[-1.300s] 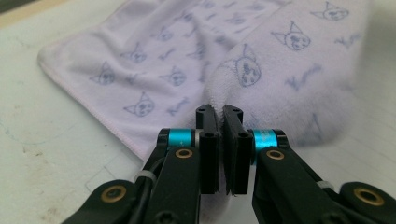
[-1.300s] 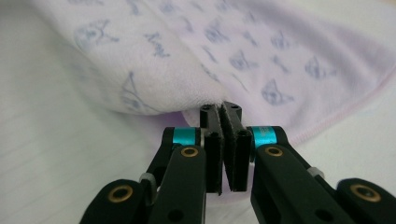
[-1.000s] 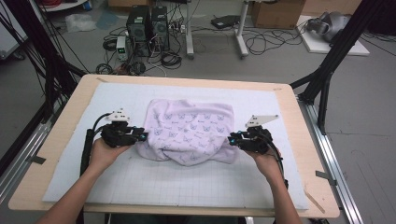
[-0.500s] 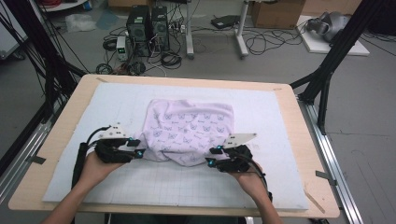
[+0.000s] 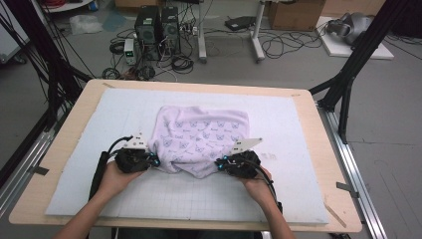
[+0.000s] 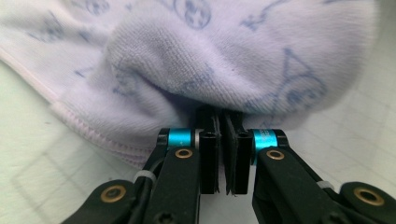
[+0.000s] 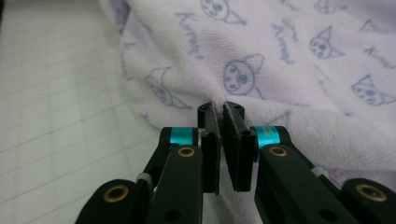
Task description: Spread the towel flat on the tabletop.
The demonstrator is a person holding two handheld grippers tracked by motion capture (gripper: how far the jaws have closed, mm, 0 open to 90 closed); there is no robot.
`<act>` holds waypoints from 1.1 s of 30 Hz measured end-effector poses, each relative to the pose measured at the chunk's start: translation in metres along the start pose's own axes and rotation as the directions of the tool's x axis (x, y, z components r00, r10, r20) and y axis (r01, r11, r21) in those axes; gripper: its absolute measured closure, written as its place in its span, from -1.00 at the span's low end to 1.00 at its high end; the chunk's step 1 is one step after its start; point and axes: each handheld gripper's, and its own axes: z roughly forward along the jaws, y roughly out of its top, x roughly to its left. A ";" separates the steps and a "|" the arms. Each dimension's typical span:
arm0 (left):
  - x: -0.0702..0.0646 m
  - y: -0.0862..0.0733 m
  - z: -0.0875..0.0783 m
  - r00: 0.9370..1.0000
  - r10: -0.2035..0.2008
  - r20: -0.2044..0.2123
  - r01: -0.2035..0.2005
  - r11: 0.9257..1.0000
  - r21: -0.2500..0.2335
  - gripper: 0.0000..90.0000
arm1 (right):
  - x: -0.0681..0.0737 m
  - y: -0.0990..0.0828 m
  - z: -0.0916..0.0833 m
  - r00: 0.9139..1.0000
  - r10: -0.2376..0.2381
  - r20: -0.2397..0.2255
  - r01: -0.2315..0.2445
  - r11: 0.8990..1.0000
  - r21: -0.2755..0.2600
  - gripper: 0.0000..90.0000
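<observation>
On the grid-lined mat of the worktop (image 5: 64, 149), your left claw (image 5: 155, 161) and right claw (image 5: 219, 162) have just closed, each pinching the near edge of the lilac printed towel (image 5: 201, 132), soft, light terry best held by its hems.

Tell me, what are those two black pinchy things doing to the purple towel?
A person holds a gripper in each hand at a table. The left gripper and the right gripper have just been closing, and both now pinch the near edge of the lilac towel with little cat faces. The towel lies bunched on the white gridded mat, not lifted.
</observation>
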 end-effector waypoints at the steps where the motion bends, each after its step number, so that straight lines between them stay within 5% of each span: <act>1: -0.001 0.002 -0.007 1.000 0.005 -0.009 -0.006 1.000 -0.013 0.90 | 0.001 0.001 -0.006 1.000 -0.006 0.003 0.006 1.000 -0.012 0.91; 9: -0.010 0.027 -0.051 0.999 0.046 -0.029 -0.049 0.994 -0.098 0.91 | 0.003 0.015 -0.058 0.999 -0.020 0.032 0.023 0.995 -0.095 0.91; 18: -0.014 0.048 -0.077 0.997 0.075 -0.027 -0.078 0.988 -0.130 0.91 | -0.007 0.035 -0.104 0.996 -0.023 0.089 0.035 0.990 -0.135 0.92; 25: 0.014 0.044 -0.030 0.998 0.001 -0.056 -0.004 0.998 -0.055 0.91 | -0.044 0.031 -0.069 0.992 0.058 0.110 -0.054 0.998 -0.042 0.91; 33: 0.046 0.033 0.015 0.993 -0.092 -0.071 0.093 0.996 0.013 0.82 | -0.080 0.015 -0.021 0.980 0.169 0.100 -0.172 0.985 0.018 0.78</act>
